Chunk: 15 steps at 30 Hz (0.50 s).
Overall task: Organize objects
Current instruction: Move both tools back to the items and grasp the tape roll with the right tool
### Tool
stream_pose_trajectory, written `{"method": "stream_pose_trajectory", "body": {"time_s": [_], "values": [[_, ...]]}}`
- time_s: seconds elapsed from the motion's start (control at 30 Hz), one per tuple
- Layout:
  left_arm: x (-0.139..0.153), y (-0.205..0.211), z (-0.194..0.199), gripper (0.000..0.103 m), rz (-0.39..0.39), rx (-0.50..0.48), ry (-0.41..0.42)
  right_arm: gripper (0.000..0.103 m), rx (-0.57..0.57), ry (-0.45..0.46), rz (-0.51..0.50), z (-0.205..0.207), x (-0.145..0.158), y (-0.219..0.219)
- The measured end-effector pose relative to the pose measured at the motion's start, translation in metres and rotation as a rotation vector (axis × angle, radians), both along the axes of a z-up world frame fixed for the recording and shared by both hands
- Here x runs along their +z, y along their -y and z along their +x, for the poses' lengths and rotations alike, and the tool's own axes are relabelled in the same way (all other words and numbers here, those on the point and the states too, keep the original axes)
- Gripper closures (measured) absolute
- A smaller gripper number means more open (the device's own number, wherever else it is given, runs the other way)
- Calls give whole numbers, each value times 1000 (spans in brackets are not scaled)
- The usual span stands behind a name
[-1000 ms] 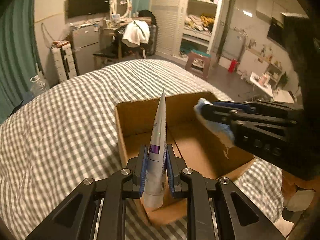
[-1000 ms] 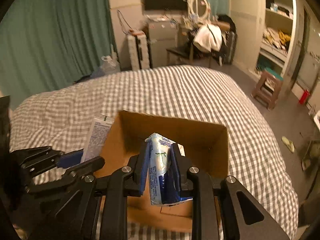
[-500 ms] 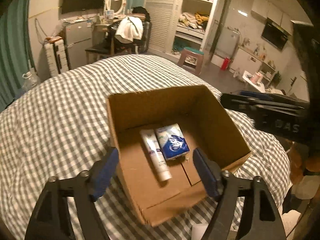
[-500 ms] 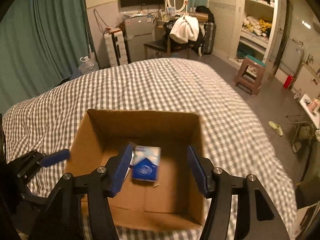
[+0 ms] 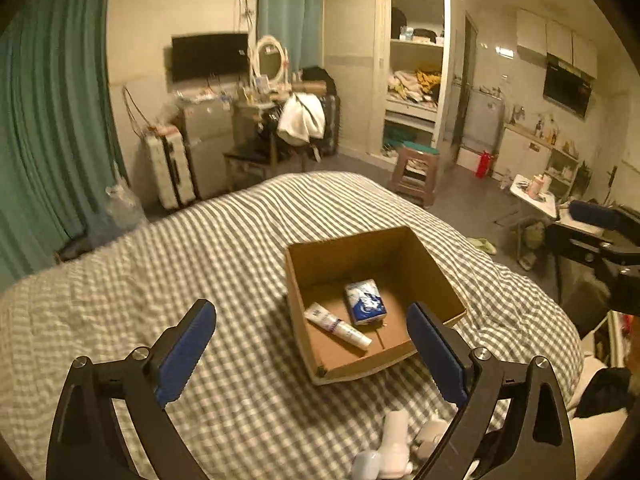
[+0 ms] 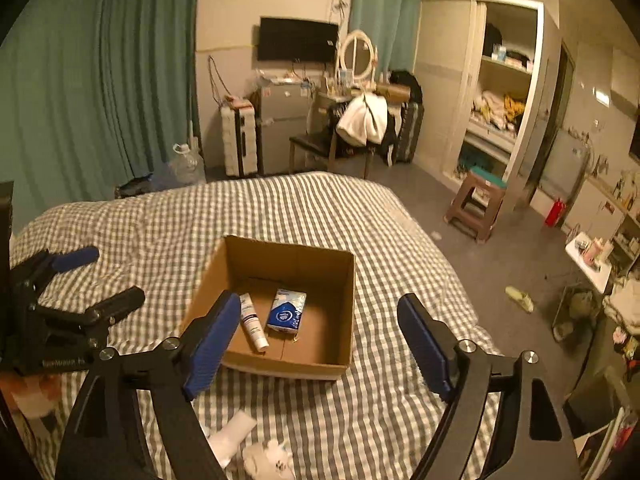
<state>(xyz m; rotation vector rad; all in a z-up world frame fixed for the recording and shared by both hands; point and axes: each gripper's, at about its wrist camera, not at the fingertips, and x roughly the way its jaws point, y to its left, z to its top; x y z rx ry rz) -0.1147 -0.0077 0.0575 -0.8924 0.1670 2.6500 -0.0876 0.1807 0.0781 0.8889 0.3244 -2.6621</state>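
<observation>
An open cardboard box (image 5: pixel 434 276) (image 6: pixel 312 260) stands on the checked bed. Inside lie a white tube (image 5: pixel 338 326) (image 6: pixel 253 322) and a blue-and-white tissue pack (image 5: pixel 365 302) (image 6: pixel 287 311), side by side. My left gripper (image 5: pixel 312 348) is open and empty, above and behind the box; it also shows in the right wrist view (image 6: pixel 96 276). My right gripper (image 6: pixel 320 344) is open and empty, above the box's near side. White items lie on the bed near me: a white tube (image 5: pixel 394 444) (image 6: pixel 230 436) and a crumpled white thing (image 6: pixel 270 458).
The checked bed (image 5: pixel 180 280) spreads around the box. Beyond it stand a stool (image 6: pixel 476 208), a chair with clothes (image 6: pixel 360 128), a suitcase (image 6: pixel 240 140) and a water jug (image 6: pixel 186 164). An open wardrobe (image 6: pixel 500 92) is at the right.
Both grippers opened and dropped the tube and the tissue pack into the box, then drew back and up, away from it.
</observation>
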Motion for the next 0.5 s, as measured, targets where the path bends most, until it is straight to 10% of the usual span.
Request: {"method": "stream_pose_trajectory", "body": {"time_s": [0.3,0.5], "values": [[19,18,62,1,-45,70,-41,17,61,-86,56,81,27,-6],[-10,25,91,1,-9,100,-3,16,166,7,51,114,-13,-5]]}}
